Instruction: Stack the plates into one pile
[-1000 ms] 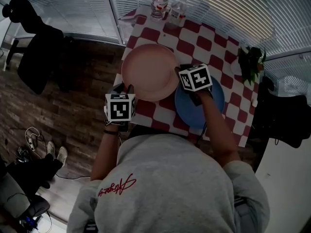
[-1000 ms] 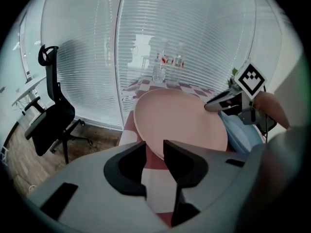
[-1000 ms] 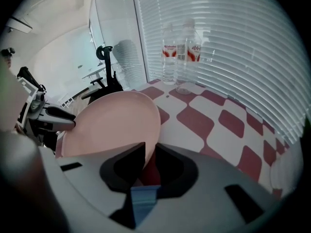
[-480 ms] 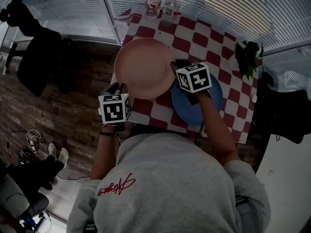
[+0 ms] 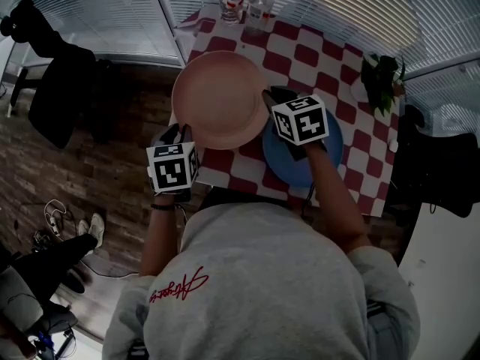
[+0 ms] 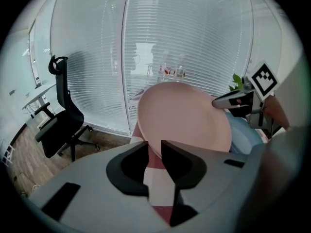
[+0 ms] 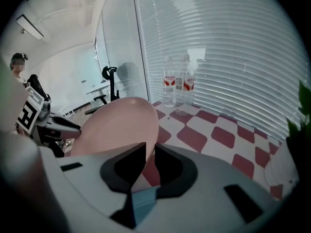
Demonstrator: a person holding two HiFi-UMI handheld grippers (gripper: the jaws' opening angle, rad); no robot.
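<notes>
Person in a grey sweatshirt [image 5: 262, 291]
Red script [image 5: 178, 286] is stitched on its back, well behind the left gripper [image 5: 182, 132], and a dark band [image 5: 160, 206] rings the wrist just behind that gripper. It and the right gripper [image 5: 268, 94] are grey with black jaw pads, each topped by a white cube with black square markers.

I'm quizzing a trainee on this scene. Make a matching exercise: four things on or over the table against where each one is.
1 pink plate
2 blue plate
3 water bottles
4 potted plant

A right edge of the checkered tablecloth in the head view
B held up off the tablecloth
C lying flat on the tablecloth
D upright at the far edge

Pairs: 1-B, 2-C, 3-D, 4-A
</notes>
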